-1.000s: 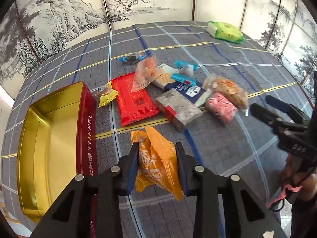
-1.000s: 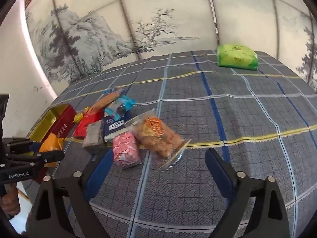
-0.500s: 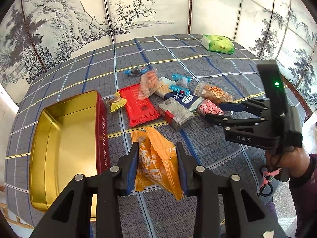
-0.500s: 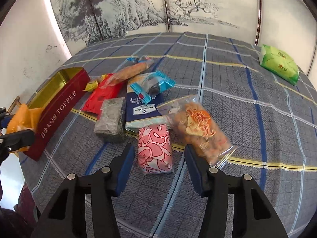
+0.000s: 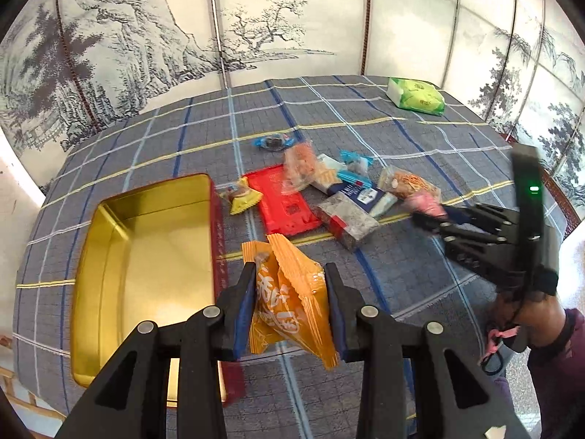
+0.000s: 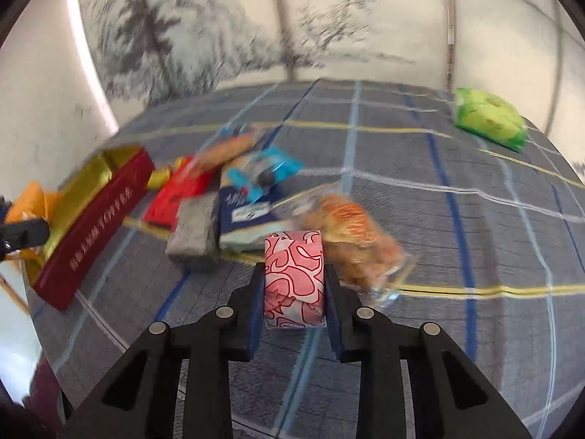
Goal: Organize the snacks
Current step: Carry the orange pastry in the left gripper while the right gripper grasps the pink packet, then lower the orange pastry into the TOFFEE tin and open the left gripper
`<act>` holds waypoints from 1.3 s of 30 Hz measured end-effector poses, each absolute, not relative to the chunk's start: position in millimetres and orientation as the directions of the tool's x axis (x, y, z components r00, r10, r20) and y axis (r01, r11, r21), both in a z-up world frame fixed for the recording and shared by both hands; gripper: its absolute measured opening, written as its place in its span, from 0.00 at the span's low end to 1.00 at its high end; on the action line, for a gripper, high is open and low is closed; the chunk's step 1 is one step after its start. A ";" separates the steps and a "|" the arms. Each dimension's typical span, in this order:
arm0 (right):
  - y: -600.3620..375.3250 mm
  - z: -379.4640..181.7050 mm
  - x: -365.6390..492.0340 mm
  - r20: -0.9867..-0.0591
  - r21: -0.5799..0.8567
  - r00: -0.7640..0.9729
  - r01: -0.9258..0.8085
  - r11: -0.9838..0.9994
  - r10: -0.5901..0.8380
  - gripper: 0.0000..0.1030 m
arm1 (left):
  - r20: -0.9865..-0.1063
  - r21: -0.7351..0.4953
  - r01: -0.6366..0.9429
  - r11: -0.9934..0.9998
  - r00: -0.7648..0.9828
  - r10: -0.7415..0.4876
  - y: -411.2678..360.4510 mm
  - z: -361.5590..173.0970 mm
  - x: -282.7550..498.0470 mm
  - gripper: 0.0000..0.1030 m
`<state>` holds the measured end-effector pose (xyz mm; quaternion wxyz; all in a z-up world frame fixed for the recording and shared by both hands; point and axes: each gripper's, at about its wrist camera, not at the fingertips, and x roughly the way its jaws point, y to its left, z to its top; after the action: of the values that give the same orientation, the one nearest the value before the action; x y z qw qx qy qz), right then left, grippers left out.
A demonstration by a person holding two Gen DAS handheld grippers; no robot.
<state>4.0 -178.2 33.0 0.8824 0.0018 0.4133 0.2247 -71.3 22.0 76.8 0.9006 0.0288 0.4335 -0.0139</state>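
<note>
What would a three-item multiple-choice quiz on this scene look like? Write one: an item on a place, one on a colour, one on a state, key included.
1. Where does the green packet lie?
A. inside the tin
B. alone at the far side of the cloth, apart from the snack pile
C. between the left gripper's fingers

2. What colour is the inside of the toffee tin?
A. gold
B. blue
C. white

3. What state is the right gripper in?
A. wide open over bare cloth
B. shut on the pink patterned packet
C. shut on the grey bar

Key: 1 B, it sits by itself near the screen, away from the other snacks. 2 A, the lining shines gold inside red outer walls. 3 B, both fingers press the pink packet's sides, while the left gripper clamps the orange packets.
</note>
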 end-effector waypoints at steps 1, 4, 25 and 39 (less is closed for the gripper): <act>-186.3 34.6 2.3 -0.715 0.205 0.575 -0.373 0.905 0.399 0.29 | -0.778 0.043 0.041 0.998 0.628 0.008 26.1 78.9 -71.3 0.31; -215.2 37.1 -0.2 -0.686 0.255 0.620 -0.286 0.924 0.381 0.29 | -0.767 0.048 0.012 0.999 0.641 0.029 40.8 83.3 -70.2 0.31; -279.7 28.8 24.7 -0.729 0.220 0.651 -0.069 0.973 0.211 0.29 | -0.771 0.217 -0.145 0.965 0.581 0.260 153.8 46.1 -22.1 0.32; -278.6 26.3 28.3 -0.737 0.208 0.648 -0.053 0.977 0.192 0.29 | -0.814 0.247 -0.160 0.956 0.501 0.294 198.5 28.3 19.2 0.33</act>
<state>28.3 -278.6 26.3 0.9037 0.0842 0.4143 0.0677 19.2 198.5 28.3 0.8636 0.0696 0.4818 0.1313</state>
